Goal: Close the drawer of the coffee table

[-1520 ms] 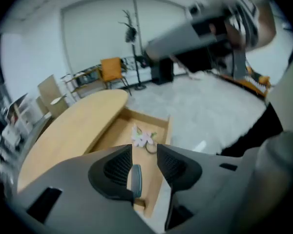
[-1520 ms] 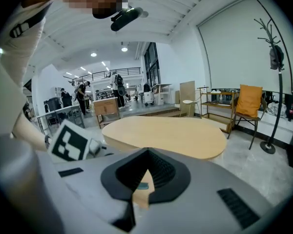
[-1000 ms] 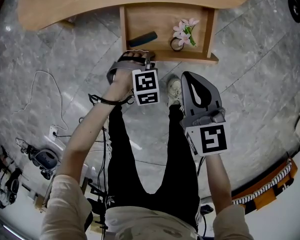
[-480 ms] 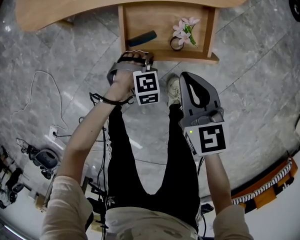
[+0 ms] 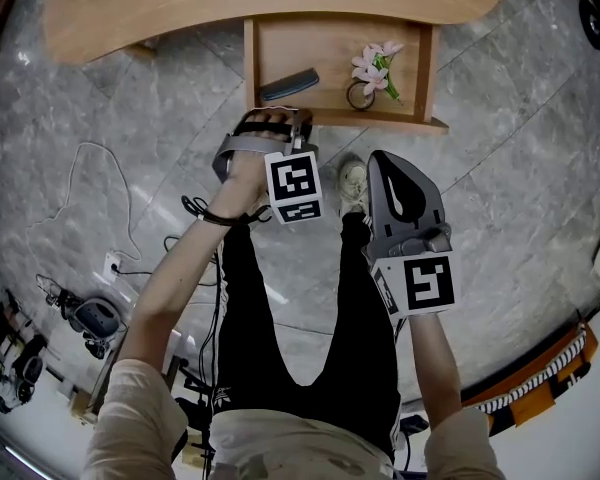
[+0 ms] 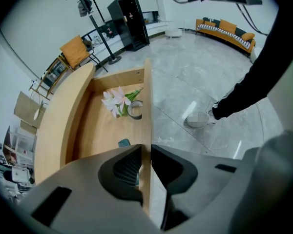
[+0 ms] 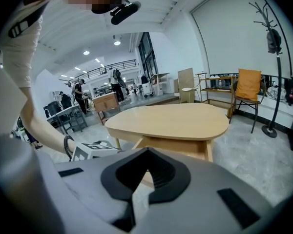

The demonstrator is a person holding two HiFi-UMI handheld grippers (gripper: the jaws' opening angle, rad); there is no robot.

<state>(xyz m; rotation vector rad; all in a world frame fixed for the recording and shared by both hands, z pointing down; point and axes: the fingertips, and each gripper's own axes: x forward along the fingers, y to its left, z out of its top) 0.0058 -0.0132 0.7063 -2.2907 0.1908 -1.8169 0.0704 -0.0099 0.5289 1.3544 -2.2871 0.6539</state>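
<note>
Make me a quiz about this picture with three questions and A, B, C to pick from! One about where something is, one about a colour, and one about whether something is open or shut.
1. Where are the flowers?
A. on the tabletop
B. in the drawer
C. on the floor

2. What colour are their petals?
A. pink
B. blue
C. yellow

3. How is the drawer?
A. pushed fully in
B. pulled out, open
C. taken out and lying upside down

Answers:
1 B: the flowers lie on the drawer's wooden bottom.
2 A: the petals are pale pink.
3 B: the drawer sticks out from under the coffee table with its inside in plain view. The left gripper has just been closing its jaws and now grips the drawer's front.
</note>
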